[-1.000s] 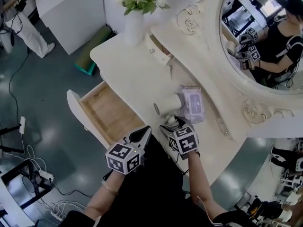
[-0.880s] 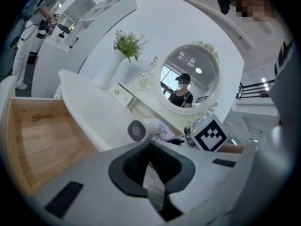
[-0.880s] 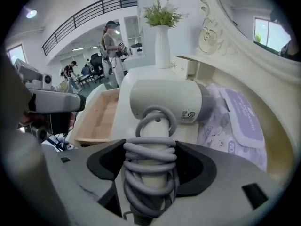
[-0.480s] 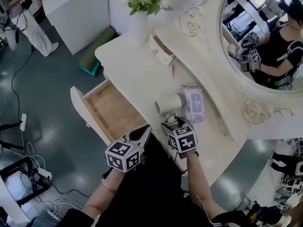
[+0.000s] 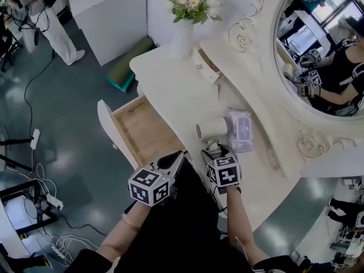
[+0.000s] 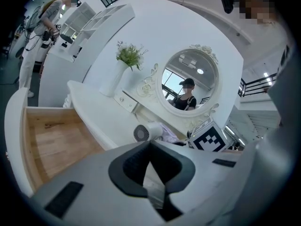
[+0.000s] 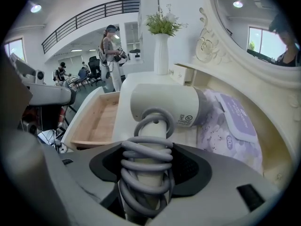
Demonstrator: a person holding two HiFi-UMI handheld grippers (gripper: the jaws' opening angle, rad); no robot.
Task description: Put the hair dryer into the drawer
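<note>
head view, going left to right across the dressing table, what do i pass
open drawer → hair dryer → pack of wipes → mirror. The vase of flowers is left out, since it overlaps the drawer's right end.

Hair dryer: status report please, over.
Right gripper jaws just closing, now clamped on hair dryer handle. Left gripper shut, empty. Drawer open, nothing seen in the way.

Cream hair dryer (image 7: 164, 105), lilac wipes pack (image 7: 235, 120)
</note>
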